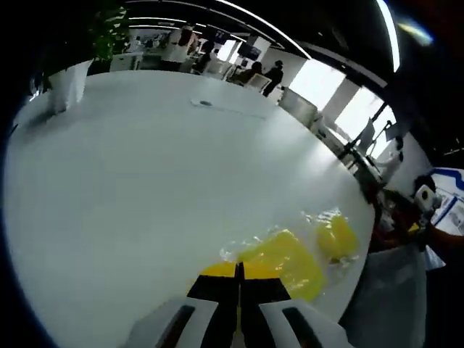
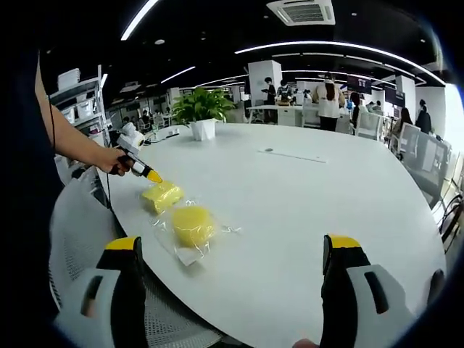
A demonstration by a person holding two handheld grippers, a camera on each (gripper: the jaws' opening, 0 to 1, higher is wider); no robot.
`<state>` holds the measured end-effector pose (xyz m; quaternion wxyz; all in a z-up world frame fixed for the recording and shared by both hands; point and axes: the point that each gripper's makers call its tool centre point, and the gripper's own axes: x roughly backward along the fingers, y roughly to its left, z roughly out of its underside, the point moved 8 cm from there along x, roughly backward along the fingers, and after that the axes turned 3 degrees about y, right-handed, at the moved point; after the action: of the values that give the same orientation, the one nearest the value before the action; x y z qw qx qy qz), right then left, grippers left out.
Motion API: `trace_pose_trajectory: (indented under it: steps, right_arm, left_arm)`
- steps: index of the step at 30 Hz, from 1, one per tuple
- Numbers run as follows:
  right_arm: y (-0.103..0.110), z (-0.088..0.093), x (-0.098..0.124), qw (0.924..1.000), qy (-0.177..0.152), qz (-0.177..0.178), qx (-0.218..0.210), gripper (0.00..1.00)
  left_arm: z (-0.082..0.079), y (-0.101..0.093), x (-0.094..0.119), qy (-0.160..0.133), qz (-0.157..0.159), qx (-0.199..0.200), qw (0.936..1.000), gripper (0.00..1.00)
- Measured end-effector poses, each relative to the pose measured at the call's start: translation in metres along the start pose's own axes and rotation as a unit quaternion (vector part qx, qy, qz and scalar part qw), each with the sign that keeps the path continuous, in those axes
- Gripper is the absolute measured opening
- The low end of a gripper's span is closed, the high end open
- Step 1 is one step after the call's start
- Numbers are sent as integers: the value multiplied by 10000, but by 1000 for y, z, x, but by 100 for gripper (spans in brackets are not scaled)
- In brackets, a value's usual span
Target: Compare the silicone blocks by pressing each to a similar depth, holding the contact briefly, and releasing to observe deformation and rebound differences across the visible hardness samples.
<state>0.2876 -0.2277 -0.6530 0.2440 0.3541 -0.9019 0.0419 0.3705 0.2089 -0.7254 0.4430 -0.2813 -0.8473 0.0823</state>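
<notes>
Two grippers are working here with different roles. The left gripper (image 1: 239, 279) is showing its jaws pressed together with no gap between the yellow tips and nothing clamped in them, and those closed tips are bearing down on the near yellow silicone block (image 1: 286, 262); closed jaws make a single blunt probe, which I judge is why they are being held this way for a pressing test. In the right gripper view the same tool (image 2: 151, 175) is slanting down from the person's hand (image 2: 110, 161) onto that block (image 2: 161, 196), tip touching its top near one edge. The right gripper (image 2: 232, 250) is hanging well back off the table edge, jaws spread wide and gripping nothing, apparently waiting and giving a clear look at the contact.

The pressed block is lying in clear plastic wrap, flat, pale yellow and squarish with rounded corners. Any dent under the tip is too small to make out. Just beside it, the second yellow block (image 2: 193, 225) is sitting untouched, rounder in outline and also in crinkled clear film. Both are resting near the edge of the white round table (image 2: 304, 196). A potted plant (image 2: 203, 112) is standing far across the table, well apart from the samples.
</notes>
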Motion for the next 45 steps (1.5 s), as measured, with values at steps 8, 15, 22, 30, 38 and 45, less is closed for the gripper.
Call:
trace_pose_trajectory:
  steps: [8, 15, 22, 30, 38, 45]
  right_arm:
    - [1, 0, -2, 10000, 2, -16, -5, 97]
    - [1, -2, -3, 10000, -5, -9, 3, 97]
    - [2, -2, -4, 10000, -29, -20, 20, 97]
    - [3, -1, -5, 10000, -27, -31, 10, 97]
    - [1, -3, -7, 10000, -50, -35, 19, 97]
    - [-2, -4, -10, 10000, -13, -41, 10, 97]
  left_arm:
    - [-1, 2, -4, 171, -331, -473, 9982, 0]
    - [1, 0, -3, 139, -432, -1046, 9935, 0]
    - [1, 3, -2, 15, -505, -1014, 9936, 3]
    - [3, 16, 8, -172, -729, -718, 9946, 32]
    - [9, 22, 23, -525, -781, -563, 9940, 58]
    - [10, 14, 48, -1164, -414, -479, 9912, 79]
